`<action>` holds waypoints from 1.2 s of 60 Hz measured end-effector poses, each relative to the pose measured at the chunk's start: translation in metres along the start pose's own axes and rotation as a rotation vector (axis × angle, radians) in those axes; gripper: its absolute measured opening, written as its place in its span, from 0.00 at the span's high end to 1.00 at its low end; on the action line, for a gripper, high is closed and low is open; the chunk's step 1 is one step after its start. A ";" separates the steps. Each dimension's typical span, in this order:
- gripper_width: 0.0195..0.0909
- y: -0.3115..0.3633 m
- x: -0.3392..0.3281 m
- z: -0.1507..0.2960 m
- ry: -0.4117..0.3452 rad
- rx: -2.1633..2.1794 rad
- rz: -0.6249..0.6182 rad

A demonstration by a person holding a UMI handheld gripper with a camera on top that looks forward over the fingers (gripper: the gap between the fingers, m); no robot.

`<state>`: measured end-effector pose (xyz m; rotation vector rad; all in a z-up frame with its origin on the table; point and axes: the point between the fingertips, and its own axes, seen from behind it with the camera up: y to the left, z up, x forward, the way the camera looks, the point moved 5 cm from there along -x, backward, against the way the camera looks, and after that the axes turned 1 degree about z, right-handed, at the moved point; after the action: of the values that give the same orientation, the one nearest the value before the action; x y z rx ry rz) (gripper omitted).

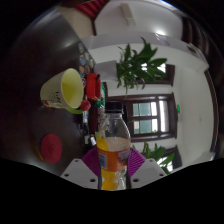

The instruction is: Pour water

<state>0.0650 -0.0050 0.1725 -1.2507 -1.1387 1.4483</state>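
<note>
Biggest thing around is one leafy plant [140, 65] at 1 o'clock, well past the fingers, then one yellow cup [66, 88] tilted at 10 o'clock with a red thing [93, 84] just beside it. One clear bottle [113, 150] with orange liquid stands at 6 o'clock, clamped between the gripper [113, 166] pads [92, 160]. Room's open right of it.
</note>
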 end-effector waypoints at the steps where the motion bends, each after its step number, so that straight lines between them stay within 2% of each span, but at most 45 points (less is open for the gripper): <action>1: 0.83 0.000 0.001 0.004 0.002 -0.027 -0.001; 5: 0.82 0.001 0.006 0.015 0.017 -0.147 -0.004; 6: 0.79 0.000 0.007 0.017 0.022 -0.177 -0.009; 13: 0.80 0.008 0.014 0.035 0.016 -0.379 0.001; 21: 0.79 0.008 0.020 0.053 0.006 -0.583 -0.058; 35: 0.80 0.007 0.022 0.060 0.006 -0.647 -0.081; 45: 0.80 -0.007 0.008 0.051 -0.007 -0.349 -0.054; 55: 0.80 -0.031 -0.006 0.035 -0.042 0.171 -0.023; 61: 0.80 -0.030 -0.011 0.040 -0.104 0.544 0.024; 64: 0.80 -0.038 -0.016 0.026 -0.141 0.713 0.074; 70: 0.80 -0.027 -0.011 0.026 -0.162 1.044 0.136; 72: 0.80 -0.025 -0.007 0.012 -0.181 1.140 0.171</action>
<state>0.0548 -0.0086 0.1988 -0.4017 -0.1551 1.9206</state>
